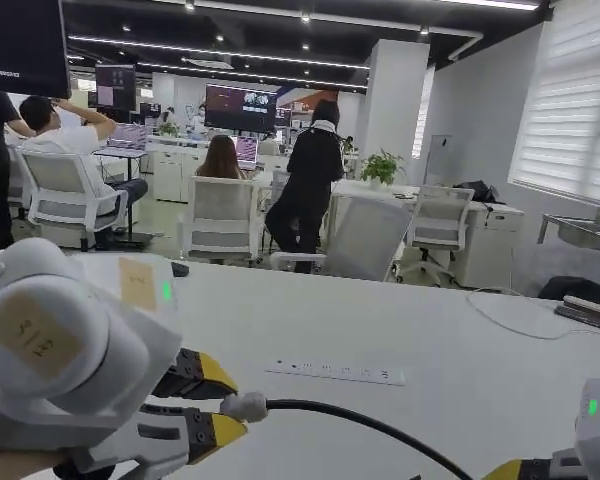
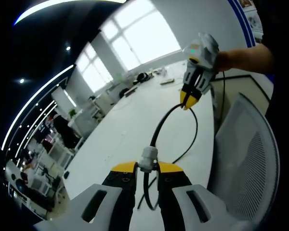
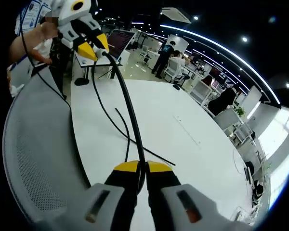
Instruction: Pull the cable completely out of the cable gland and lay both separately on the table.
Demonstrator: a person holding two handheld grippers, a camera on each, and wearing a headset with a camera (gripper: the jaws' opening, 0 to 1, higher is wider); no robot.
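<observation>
- The left tool [image 2: 147,167] grips the gland [image 2: 148,158] above the bench [image 2: 125,130].
- The right tool [image 3: 142,167] clamps the cable [image 3: 126,103].
- The cable runs through the gland; pulling it free and laying both down remain.

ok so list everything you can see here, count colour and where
cable gland: one, pale grey, held by the left gripper
cable: one, black, from the cable gland to the right gripper, slack on the table
table: one, white, under both grippers
power strip: one, white, flat on the table
office chairs: several, white and grey, behind the table
people: four, at desks beyond
left gripper: one, yellow tips, shut on the cable gland
right gripper: one, yellow tips, shut on the cable
</observation>
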